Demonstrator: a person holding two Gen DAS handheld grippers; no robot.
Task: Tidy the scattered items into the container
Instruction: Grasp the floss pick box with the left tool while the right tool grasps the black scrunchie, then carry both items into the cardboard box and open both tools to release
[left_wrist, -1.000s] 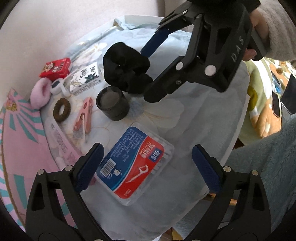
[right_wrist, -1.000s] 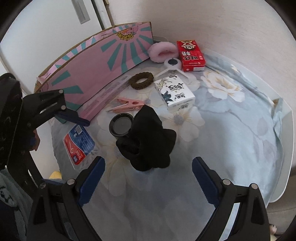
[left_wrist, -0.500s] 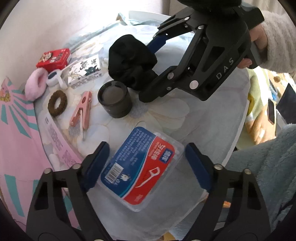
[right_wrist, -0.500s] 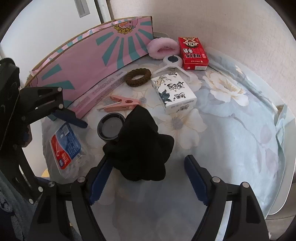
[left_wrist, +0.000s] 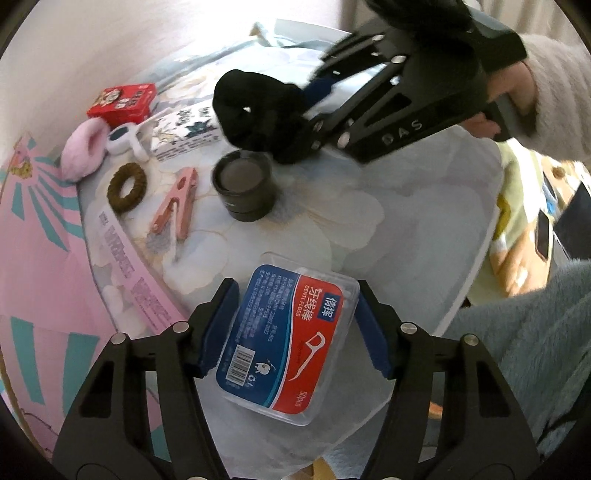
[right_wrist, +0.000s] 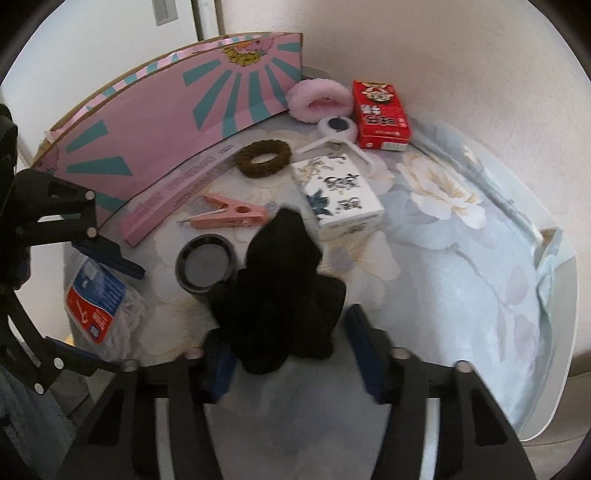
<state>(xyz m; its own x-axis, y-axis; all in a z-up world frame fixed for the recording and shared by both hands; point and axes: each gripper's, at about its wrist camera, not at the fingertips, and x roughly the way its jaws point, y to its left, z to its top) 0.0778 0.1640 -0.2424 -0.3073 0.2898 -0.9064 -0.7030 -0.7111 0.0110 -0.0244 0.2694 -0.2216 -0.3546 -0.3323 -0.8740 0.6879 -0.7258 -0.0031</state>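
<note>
Your left tongs (left_wrist: 291, 328) straddle the dental floss box (left_wrist: 286, 345) near the tabletop's (right_wrist: 461, 280) edge, seemingly unclamped; right tongs (right_wrist: 286, 354), apart, flank the black scrunchie (right_wrist: 280, 291). Closing off-centre could squirt the slick box overboard.

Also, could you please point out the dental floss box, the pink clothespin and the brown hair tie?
dental floss box (left_wrist: 291, 343), left wrist view, middle of its label.
pink clothespin (left_wrist: 177, 205), left wrist view, on its body.
brown hair tie (right_wrist: 242, 159), right wrist view, left of its ring.
</note>
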